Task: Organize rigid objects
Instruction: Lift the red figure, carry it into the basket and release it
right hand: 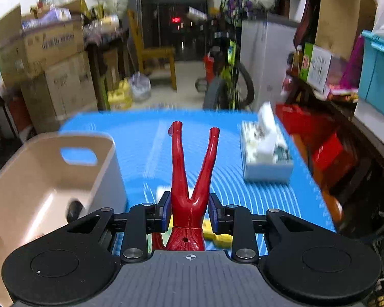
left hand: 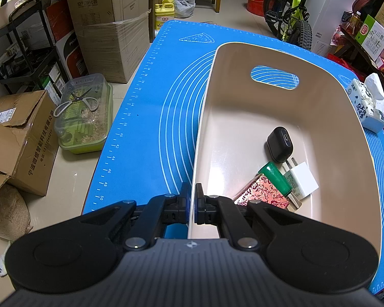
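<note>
Cluttered storeroom, blue-matted bench (left hand: 146, 117): sorting into a beige bin (left hand: 327, 133).
Left gripper (left hand: 192, 204) pinches the bin's rim; right gripper (right hand: 189, 211) clamps a red figurine (right hand: 189, 179) at its hips, aloft. Stiff, light, glossy plastic; thin legs probably snap, so hips suit best.

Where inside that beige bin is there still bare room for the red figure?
The beige bin is bare across its far half, below the handle cutout. The near corner is crowded: black case, white plug, green cylinder, red patterned box. Outside, the blue mat left of the bin is bare.
</note>
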Demonstrator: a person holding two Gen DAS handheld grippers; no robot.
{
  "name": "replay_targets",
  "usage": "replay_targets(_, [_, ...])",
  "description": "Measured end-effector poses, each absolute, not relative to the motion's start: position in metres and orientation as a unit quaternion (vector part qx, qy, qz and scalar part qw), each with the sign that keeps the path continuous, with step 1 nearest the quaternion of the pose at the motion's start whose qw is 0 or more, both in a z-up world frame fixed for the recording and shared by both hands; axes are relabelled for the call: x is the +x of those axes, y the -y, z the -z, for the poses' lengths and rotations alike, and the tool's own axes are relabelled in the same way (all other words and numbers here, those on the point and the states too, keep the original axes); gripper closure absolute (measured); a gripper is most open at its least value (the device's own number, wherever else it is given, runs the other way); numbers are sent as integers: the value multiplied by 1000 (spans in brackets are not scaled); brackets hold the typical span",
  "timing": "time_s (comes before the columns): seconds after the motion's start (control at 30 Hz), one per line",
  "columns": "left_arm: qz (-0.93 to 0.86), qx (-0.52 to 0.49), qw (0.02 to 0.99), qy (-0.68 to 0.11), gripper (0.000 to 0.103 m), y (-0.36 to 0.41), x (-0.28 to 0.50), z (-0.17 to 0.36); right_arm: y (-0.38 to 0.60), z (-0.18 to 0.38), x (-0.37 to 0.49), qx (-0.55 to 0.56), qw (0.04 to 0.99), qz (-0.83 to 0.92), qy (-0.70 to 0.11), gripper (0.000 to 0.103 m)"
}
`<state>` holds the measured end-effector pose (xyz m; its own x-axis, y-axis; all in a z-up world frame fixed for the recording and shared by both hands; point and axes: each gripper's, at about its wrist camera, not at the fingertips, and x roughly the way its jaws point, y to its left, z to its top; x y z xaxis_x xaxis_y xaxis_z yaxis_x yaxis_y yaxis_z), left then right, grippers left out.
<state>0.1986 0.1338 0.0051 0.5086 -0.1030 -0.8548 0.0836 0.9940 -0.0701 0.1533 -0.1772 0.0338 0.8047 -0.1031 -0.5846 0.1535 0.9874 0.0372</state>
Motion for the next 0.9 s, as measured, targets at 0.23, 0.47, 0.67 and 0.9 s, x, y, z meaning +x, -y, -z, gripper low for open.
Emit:
replay_targets(0.23, [54, -10, 868, -493, 98, -134, 199, -5, 158, -70, 146, 58, 970, 41, -231, 65])
replay_targets(0.47, [53, -10, 868, -493, 98, -133, 199, -5, 125, -81, 159, 50, 975, -2, -215, 65])
replay_targets(0.67, [54, -9, 869, -493, 98, -134, 199, -5, 90, -75, 172, 33, 973, -41, -225, 65])
replay_targets(0.9, [53, -9, 869, -493, 98, -133, 199, -5, 52, -57, 185, 11, 961, -81, -265, 65])
